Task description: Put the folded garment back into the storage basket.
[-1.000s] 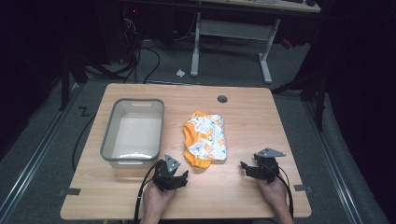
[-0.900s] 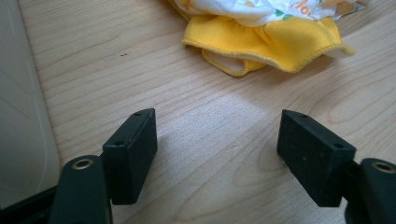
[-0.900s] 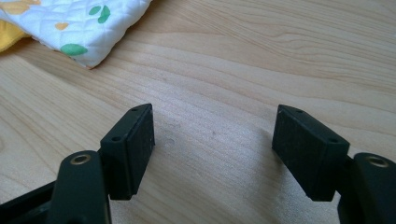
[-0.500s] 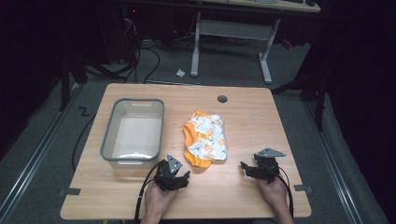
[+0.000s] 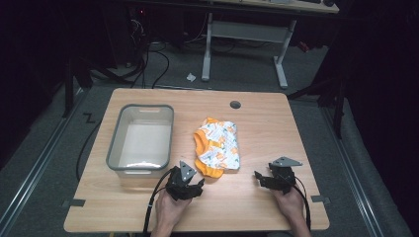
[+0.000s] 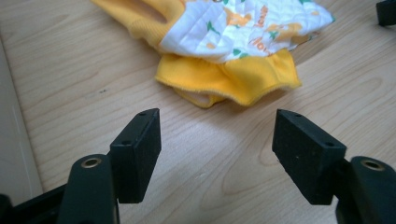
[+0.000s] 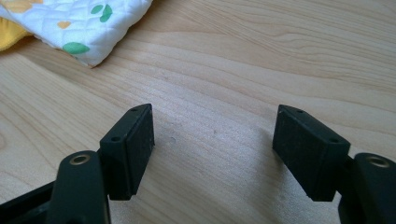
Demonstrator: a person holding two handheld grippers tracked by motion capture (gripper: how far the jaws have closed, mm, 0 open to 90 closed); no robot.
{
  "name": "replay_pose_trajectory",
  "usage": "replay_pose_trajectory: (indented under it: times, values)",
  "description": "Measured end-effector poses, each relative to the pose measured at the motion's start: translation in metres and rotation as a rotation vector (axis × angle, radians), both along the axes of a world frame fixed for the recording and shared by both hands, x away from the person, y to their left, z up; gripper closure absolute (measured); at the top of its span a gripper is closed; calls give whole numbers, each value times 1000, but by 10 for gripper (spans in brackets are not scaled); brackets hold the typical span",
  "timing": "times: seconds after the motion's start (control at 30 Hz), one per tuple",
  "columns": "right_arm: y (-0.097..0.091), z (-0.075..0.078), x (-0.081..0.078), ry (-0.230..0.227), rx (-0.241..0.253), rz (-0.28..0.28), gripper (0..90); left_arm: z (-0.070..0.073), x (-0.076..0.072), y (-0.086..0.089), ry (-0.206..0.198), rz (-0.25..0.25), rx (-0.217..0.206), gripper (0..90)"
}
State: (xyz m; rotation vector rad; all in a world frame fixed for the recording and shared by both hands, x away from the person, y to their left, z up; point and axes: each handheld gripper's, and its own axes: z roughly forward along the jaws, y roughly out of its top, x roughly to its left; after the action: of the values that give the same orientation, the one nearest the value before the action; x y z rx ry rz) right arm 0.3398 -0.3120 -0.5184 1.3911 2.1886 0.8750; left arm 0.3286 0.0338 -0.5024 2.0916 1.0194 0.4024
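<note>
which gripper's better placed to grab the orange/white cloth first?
Left, probably. The left gripper sits just short of the cloth, jaws open and aimed at its yellow hem. The right gripper is also open but faces bare table, with the cloth off at its view's corner.

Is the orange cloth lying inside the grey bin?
No, the orange cloth lies on the table beside the grey bin.

Crumpled garment (image 5: 217,146), white quilted fabric with orange and green print, yellow-orange trim. Lies flat mid desk (image 5: 276,123), just right of clear plastic bin (image 5: 141,140). Bin upright, looks empty.
</note>
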Motion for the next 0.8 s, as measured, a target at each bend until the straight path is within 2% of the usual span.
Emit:
replay_pose_trajectory:
  times: [0.13,0.27,0.63,0.8]
  values:
    - [0,0,0,0,0,1,296,4,2,-2,0,-2,-7,334]
    - [0,0,0,0,0,1,295,8,5,-5,21,22,-24,335]
    - [0,0,0,2,1,3,295,21,14,-11,3,-4,-55,325]
    - [0,0,0,2,1,3,294,27,22,-16,-5,-11,-54,319]
